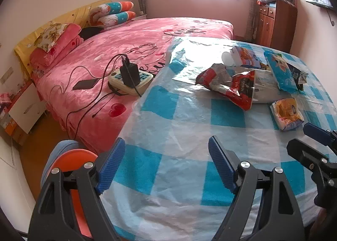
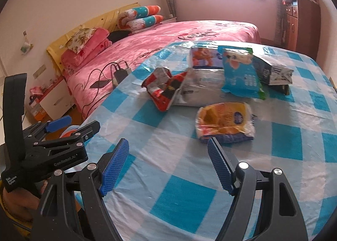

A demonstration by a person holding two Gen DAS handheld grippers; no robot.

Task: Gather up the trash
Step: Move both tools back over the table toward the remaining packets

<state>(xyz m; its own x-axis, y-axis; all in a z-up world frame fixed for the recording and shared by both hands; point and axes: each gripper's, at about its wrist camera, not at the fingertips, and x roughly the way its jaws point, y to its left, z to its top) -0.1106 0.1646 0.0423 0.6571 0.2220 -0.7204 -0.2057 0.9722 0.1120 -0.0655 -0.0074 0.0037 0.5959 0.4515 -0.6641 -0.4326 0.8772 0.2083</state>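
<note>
Several empty snack packets lie in a heap on the table's blue-and-white checked cloth [image 1: 172,127] [image 2: 168,188]. Among them are a crumpled red bag [image 1: 229,87] [image 2: 164,91], a blue bag [image 1: 280,70] [image 2: 240,74], a silver bag [image 2: 202,87] and a yellow pack [image 1: 287,113] [image 2: 225,123] lying nearest. My left gripper [image 1: 166,165] hovers open over bare cloth, well short of the heap. My right gripper [image 2: 167,167] is open too, its right fingertip [image 2: 219,163] just short of the yellow pack. Each gripper shows in the other's view, the right gripper [image 1: 311,146] and the left gripper [image 2: 63,133].
A pink bed [image 1: 130,36] adjoins the table's left side, carrying a power strip with a black charger [image 1: 130,76], a phone [image 1: 85,84] and trailing cables. An orange round thing [image 1: 71,158] sits low beside the table's left edge. A wooden cabinet [image 1: 276,24] stands at the back right.
</note>
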